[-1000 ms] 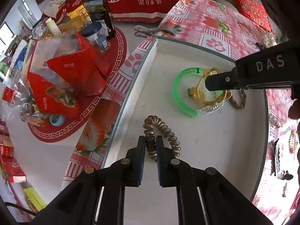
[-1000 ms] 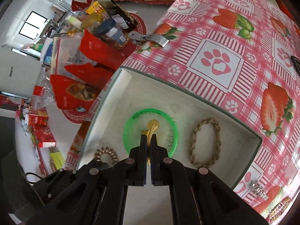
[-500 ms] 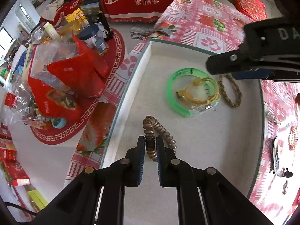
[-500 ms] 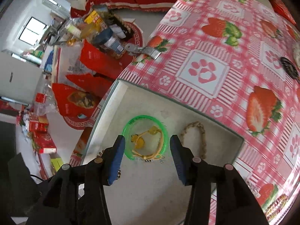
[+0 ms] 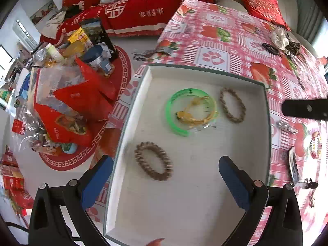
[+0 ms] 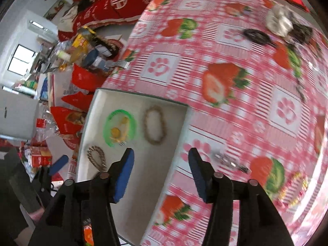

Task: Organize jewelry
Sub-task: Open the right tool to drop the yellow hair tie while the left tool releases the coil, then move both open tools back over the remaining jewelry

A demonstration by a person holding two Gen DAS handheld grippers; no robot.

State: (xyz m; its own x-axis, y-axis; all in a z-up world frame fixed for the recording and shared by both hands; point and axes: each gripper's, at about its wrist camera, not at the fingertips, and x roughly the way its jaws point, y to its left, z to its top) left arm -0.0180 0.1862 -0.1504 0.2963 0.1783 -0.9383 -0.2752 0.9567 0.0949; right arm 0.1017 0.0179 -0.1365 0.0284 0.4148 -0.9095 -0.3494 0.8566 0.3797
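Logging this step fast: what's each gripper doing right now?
Left gripper: open, holding nothing, above the spiral hair tie.
Right gripper: open, holding nothing, over the tray edge.

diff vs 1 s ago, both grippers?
Left gripper opened, dropping the coiled hair tie flat in the tray. Right gripper released the yellow cord inside the green bangle and pulled back. Braided bracelet unmoved.
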